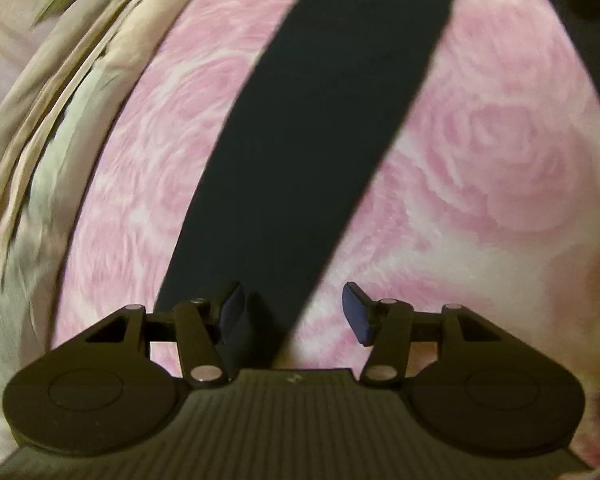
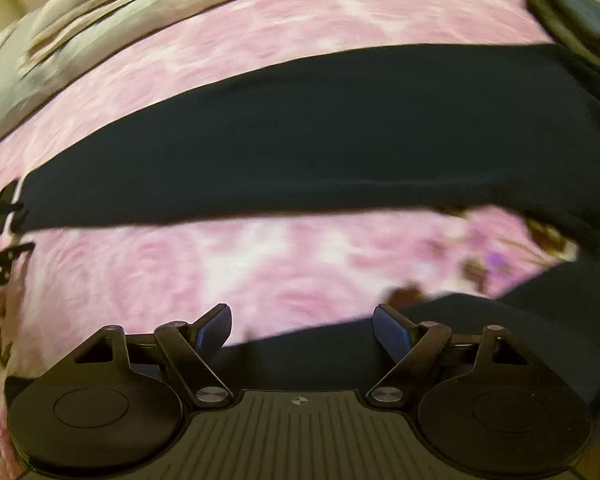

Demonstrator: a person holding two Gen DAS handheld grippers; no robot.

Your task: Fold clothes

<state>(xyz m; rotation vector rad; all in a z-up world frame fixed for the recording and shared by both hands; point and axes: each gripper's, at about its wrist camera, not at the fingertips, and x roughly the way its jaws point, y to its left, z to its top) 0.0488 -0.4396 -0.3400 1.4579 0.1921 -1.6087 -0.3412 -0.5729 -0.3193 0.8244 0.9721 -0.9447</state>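
Left gripper wide open, empty; right gripper same. Crumpled beige bedding alongside pink rose sheet. Dark garment lies flat, long strip.

The left gripper sits low in its frame, its 2 blue-padded fingers spread wide. The right gripper sits low centre too, fingers likewise parted, gripping nothing.

1. Left wrist view: a dark garment runs diagonally through mid-frame; flat pink sheet lies open either side.
2. Rumpled beige bedding blocks the left edge.
3. Right wrist view: sheet between the two dark bands is open.
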